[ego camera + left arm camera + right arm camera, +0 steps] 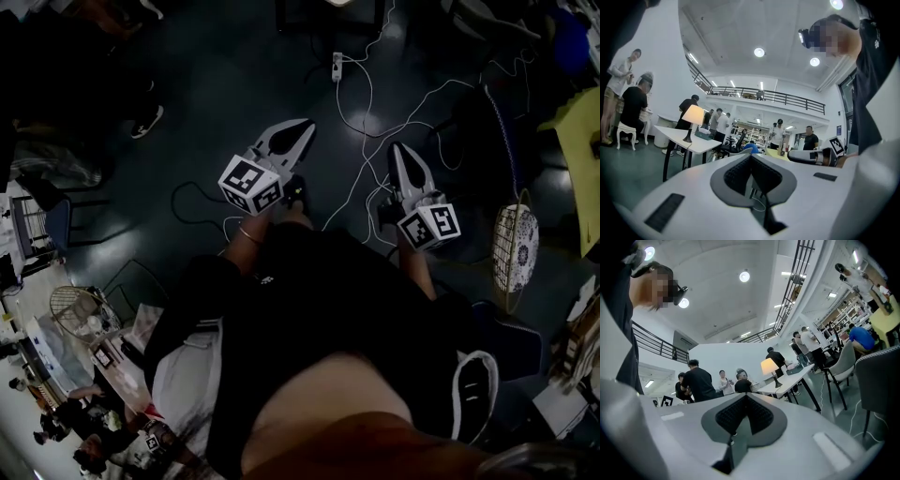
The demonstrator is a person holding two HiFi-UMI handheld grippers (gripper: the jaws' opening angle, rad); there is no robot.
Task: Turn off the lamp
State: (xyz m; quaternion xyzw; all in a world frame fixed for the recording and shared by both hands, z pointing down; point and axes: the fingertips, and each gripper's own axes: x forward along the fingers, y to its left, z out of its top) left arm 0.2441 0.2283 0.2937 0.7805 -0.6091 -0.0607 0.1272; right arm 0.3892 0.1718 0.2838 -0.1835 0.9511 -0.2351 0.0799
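Note:
A lit table lamp (693,115) with a cream shade and dark base stands on a white table (701,145), far ahead in the left gripper view. It also shows in the right gripper view, where the lamp (769,366) sits on the same table (799,376). My left gripper (751,155) points level toward the room, shut and empty. My right gripper (746,395) is likewise shut with nothing in it. In the head view both, the left gripper (302,127) and the right gripper (397,148), are held side by side over the dark floor, well short of the lamp.
White cables (367,105) and a power strip (337,66) lie on the floor ahead. A round wire fan (515,247) stands at the right. Several people (698,380) stand near the table. Chairs (844,361) are beside it, and a white stool (626,133) is at the left.

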